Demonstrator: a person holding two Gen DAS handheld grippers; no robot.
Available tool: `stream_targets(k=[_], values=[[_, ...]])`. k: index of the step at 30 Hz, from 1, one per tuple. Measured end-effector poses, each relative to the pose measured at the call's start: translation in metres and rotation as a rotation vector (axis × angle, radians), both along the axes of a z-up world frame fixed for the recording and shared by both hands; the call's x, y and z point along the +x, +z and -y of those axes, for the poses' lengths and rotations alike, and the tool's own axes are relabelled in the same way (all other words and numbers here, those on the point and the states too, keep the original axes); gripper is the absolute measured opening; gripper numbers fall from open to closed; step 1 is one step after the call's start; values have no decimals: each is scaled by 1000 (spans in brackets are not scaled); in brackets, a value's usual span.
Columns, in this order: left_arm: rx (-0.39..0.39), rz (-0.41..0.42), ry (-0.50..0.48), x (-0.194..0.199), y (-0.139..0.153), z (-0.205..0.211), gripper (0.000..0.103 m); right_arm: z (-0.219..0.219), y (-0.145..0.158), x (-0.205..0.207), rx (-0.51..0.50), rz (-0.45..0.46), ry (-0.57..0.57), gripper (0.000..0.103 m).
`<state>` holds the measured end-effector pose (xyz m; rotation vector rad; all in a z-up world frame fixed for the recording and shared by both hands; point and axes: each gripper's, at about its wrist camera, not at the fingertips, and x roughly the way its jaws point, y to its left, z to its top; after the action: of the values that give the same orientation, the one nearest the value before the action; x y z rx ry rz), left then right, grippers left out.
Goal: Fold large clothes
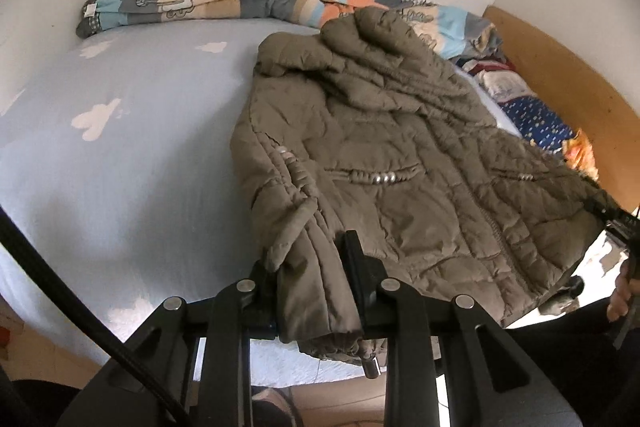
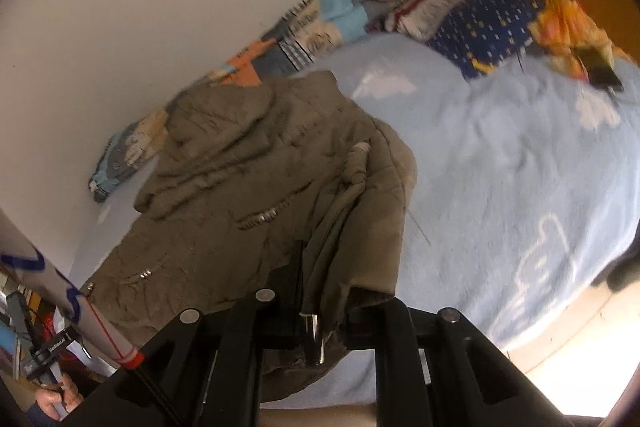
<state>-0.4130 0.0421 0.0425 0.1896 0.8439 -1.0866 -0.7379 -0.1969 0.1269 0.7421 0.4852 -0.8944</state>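
An olive quilted jacket (image 1: 400, 155) lies front-up on a light-blue bed sheet (image 1: 120, 155), hood toward the wall. My left gripper (image 1: 310, 259) is shut on the jacket's near bottom corner, and the fabric bunches between its fingers. In the right wrist view my right gripper (image 2: 328, 267) is shut on the other bottom corner of the jacket (image 2: 240, 195); folded cloth drapes over its right finger. The hem hangs lifted off the sheet at both corners. The right gripper (image 1: 612, 217) also shows at the left wrist view's right edge, with a hand (image 1: 620, 291) below it.
A patchwork blanket (image 1: 200, 1) lies bunched along the white wall. A dark-blue dotted pillow (image 2: 480, 27) and an orange cloth (image 2: 568, 23) sit by the wooden headboard (image 1: 560, 75). A hand (image 2: 52, 397) and clutter show at the lower left of the right wrist view.
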Motion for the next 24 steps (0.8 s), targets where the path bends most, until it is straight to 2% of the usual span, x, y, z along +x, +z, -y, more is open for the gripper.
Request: stream_targets(k=[7,11,16,19,21,24], values=[[-62,48,-29,7,41,10,24,8,33,4,-57,37,42,13],[-118,61,-29,21,77,21,25,21,57,12,-106,42,70,13],[-159,53,-24,43,109,39,25,34,79,30,-178,-1,93,13],[-166,73,-27,47,121,52,25,49,82,33,-150,29,89,13],[-174,89,-27,50,129,61,25,59,90,31,-132,73,81,13],[-187,93,-25,57,140,73,25,70,103,36,-132,91,81,13]])
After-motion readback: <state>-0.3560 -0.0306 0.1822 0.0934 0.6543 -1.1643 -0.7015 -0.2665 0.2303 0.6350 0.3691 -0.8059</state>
